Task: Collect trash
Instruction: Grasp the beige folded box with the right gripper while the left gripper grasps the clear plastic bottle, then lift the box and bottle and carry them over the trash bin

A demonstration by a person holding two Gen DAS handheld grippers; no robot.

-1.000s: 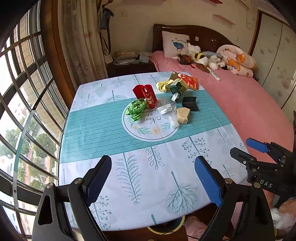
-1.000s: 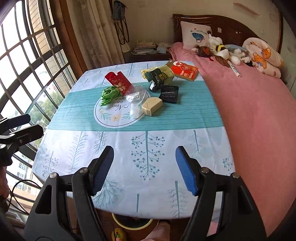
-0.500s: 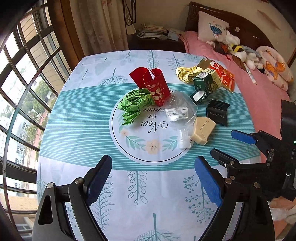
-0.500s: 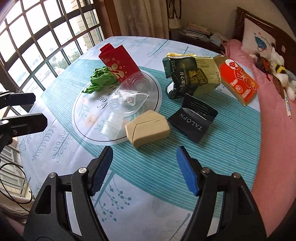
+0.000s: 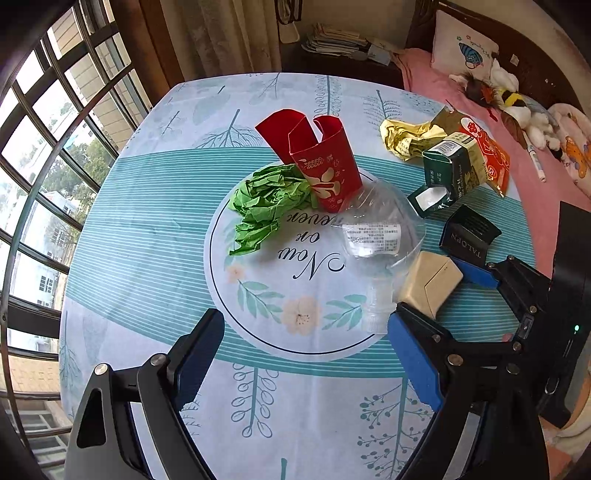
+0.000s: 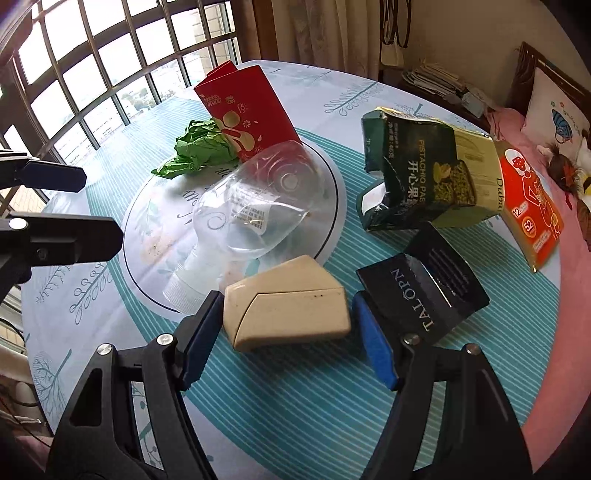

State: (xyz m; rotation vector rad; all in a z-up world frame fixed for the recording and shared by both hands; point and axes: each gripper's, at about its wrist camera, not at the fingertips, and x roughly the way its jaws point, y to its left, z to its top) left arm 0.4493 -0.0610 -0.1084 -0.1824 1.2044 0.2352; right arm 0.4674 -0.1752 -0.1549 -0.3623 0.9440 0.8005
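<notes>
We're in a home bedroom: a pink-sheeted bed (image 5: 436, 79) with pillow (image 5: 463, 55) and stuffed toys (image 5: 517, 107), curtains (image 5: 229, 33), and what looks like a cluttered nightstand (image 5: 340, 55).

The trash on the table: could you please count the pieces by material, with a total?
Crumpled paper or foil: 2, green paper and yellow wrapper.
Cardboard or packets: 5, red sleeve, green carton, orange packet, black box, beige box.
Plastic: 1, clear bottle.
Total: 8.
</notes>
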